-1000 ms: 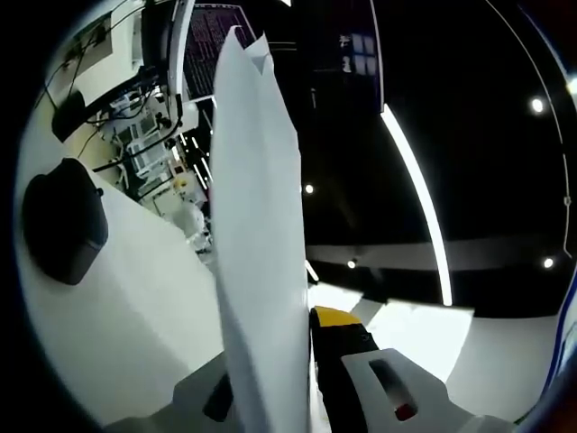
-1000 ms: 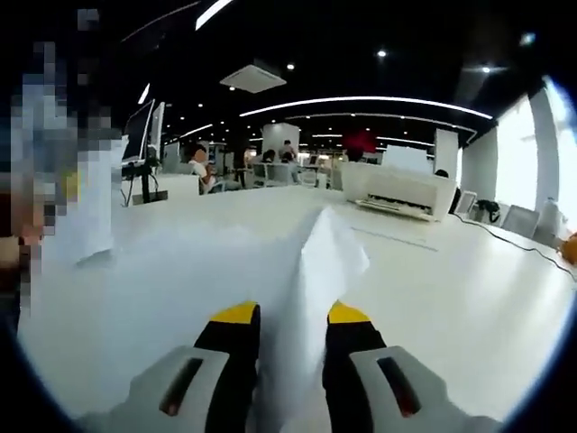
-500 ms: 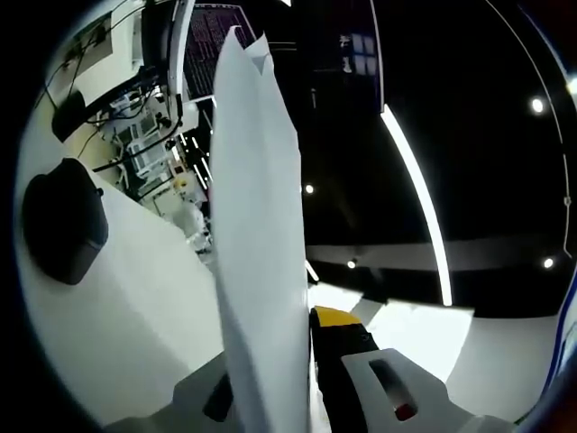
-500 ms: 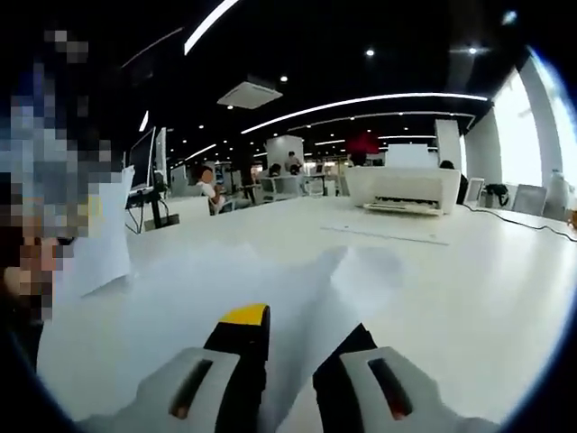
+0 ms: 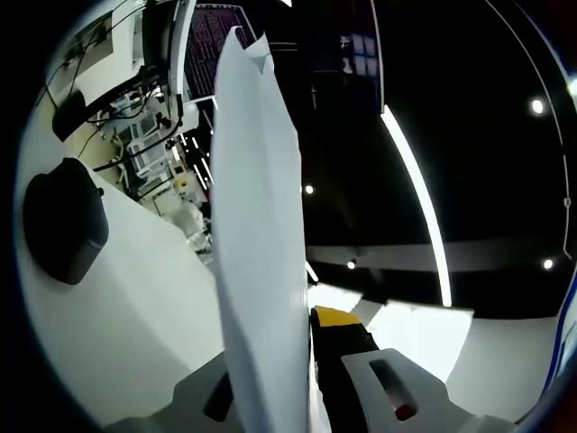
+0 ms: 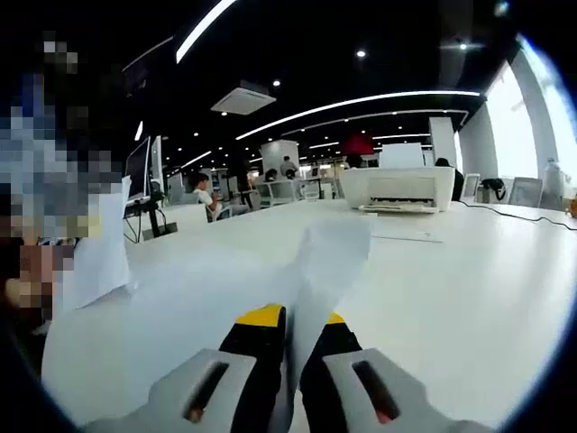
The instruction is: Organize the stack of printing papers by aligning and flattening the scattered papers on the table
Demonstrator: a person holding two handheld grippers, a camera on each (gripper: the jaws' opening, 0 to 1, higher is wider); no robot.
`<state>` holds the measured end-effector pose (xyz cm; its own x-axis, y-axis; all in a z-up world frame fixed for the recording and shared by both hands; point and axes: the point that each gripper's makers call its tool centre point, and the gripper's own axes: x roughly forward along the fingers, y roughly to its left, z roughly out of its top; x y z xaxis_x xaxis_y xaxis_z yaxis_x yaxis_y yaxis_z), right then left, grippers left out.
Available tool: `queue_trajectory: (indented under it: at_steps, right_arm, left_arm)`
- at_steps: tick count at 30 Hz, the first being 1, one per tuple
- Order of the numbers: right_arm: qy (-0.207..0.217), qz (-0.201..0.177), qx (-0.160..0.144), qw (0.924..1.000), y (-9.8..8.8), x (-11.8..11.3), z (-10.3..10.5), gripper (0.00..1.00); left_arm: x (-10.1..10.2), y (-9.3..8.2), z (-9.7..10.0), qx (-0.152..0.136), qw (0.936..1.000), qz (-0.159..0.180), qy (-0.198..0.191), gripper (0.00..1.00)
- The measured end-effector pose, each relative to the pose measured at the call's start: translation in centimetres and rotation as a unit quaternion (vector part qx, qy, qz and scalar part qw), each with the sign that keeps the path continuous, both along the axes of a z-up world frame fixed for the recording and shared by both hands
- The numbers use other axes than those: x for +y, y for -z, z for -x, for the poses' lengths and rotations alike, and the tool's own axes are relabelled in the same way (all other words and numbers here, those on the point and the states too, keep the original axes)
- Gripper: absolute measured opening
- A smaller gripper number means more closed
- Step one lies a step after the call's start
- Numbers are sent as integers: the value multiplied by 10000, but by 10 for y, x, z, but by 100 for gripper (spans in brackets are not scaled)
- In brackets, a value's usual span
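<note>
One white printer sits on the long table, with one loose sheet just in front of it. Two monitors stand left of the printer; one black mouse lies near a monitor's cables.

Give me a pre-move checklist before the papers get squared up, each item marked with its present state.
1. Left tool has a hold on its paper: ok, the sheet rises between the jaws.
2. Right tool has a hold on its sheet: ok, jaws closed with the sheet between them.
3. Sheet edges aligned: not ok, the top of the left paper shows stepped corners.
4. White table ahead of the right tool free to lay the papers on: ok; the printer stands far back.
5. Black object on the table clear of the left paper: cannot tell.
</note>
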<state>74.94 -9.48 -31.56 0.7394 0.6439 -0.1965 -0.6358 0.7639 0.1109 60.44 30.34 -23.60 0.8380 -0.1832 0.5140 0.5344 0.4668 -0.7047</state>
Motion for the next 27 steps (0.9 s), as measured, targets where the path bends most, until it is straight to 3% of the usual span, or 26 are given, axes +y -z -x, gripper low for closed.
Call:
queue_trajectory:
  at_steps: [27]
  right_arm:
    - [67,-430,-5,9991,-9,-6,3,0]
  left_arm:
    - [3,1,-2,15,10000,4,-11,6]
